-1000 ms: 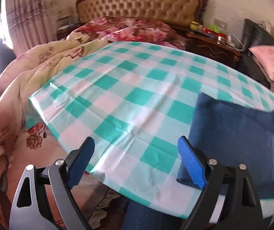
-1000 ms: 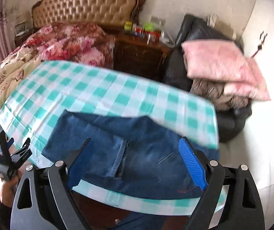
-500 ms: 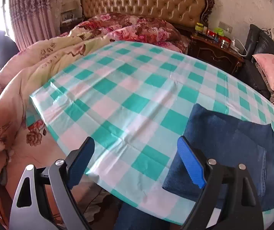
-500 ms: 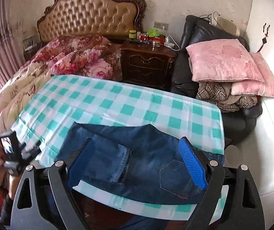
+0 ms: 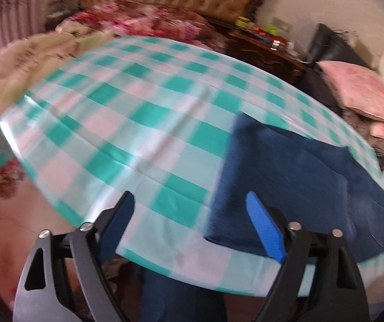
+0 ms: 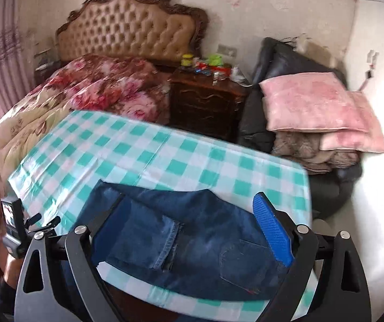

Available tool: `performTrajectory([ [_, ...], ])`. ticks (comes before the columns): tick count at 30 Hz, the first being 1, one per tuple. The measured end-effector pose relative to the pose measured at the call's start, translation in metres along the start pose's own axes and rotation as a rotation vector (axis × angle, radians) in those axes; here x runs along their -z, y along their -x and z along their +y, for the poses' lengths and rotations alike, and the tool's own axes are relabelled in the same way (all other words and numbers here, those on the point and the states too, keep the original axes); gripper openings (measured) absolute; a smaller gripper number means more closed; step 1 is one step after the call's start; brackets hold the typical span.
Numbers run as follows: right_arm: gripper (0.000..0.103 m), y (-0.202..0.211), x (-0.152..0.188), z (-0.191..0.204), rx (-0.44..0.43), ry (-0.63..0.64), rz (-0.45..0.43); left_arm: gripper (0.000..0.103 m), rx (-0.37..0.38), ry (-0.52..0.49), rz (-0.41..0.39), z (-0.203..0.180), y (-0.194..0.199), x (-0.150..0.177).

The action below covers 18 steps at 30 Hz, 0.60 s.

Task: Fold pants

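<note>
The left gripper [image 5: 189, 218] hangs over the near edge of the table [image 5: 127, 123], with its fingers apart. They have just been closing a little, and only the checked cloth shows between them. The blue pants [image 5: 294, 177] lie to its right, folded into a flat bundle by the near right corner. The right gripper [image 6: 189, 214] hangs over them with its fingers wide apart, holding nothing. If a gripper pinches only the top layer, the fold could fall open. If it grabs the slippery cloth too, the bundle might slide off the edge.
</note>
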State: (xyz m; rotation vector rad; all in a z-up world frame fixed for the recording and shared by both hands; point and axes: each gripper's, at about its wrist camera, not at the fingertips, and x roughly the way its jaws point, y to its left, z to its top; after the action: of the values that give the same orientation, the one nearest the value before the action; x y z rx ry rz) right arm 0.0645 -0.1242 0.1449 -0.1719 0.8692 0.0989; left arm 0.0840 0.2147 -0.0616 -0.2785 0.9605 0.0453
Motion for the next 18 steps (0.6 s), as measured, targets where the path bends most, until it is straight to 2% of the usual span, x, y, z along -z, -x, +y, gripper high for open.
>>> performTrajectory([
  [1,0.088,-0.020,0.008,0.005,0.000,0.021,0.016,0.076,0.027,-0.001,0.008,0.001,-0.005,0.005],
  [3,0.088,-0.064,0.029,0.024,0.059,0.084,0.023,0.062,0.092,0.005,0.030,0.005,-0.016,0.014],
  [5,0.088,-0.108,0.051,0.048,0.089,0.124,0.030,0.052,0.134,0.025,0.038,0.012,-0.024,0.021],
  [8,0.087,-0.162,0.078,0.074,0.045,0.100,0.094,0.050,0.200,0.038,0.037,0.015,-0.032,0.026],
  [11,0.086,-0.199,0.095,0.086,0.032,0.064,0.124,0.049,0.217,-0.002,0.021,0.010,-0.040,0.027],
  [18,0.086,-0.239,0.111,0.078,0.054,-0.032,0.189,0.045,0.261,-0.060,0.024,0.005,-0.057,0.030],
])
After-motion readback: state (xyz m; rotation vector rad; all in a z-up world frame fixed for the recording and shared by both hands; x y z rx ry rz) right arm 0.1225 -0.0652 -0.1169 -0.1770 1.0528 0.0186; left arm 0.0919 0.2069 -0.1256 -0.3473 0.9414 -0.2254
